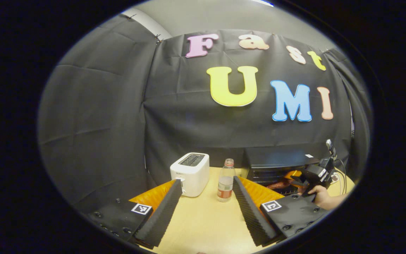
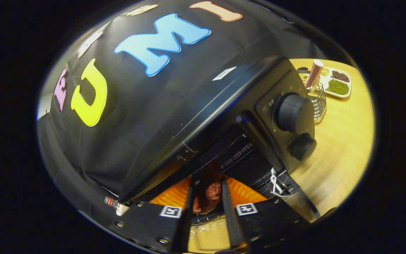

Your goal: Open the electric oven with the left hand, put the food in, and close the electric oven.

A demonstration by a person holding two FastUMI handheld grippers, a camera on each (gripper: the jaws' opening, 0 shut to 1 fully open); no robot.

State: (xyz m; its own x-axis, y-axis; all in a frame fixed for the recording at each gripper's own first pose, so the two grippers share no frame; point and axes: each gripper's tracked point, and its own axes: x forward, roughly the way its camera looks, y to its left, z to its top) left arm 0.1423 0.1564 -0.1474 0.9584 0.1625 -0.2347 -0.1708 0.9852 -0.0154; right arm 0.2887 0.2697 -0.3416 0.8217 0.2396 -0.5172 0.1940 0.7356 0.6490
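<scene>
Wooden table (image 1: 203,218) with toaster (image 1: 190,173), bottle (image 1: 226,180), black-draped booth.

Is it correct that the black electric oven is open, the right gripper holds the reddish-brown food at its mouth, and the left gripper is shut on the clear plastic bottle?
One part is wrong. The left gripper is open and holds nothing: in the left gripper view the clear plastic bottle stands apart on the table, beyond its fingers. The black electric oven is open, and the right gripper grips the reddish-brown food.

The left gripper (image 1: 206,208) hovers above the tabletop, jaws spread wide, holding nothing. The right gripper (image 2: 206,197), gripped by a hand (image 1: 321,197), has both fingers pressed on the food (image 2: 208,194).
</scene>
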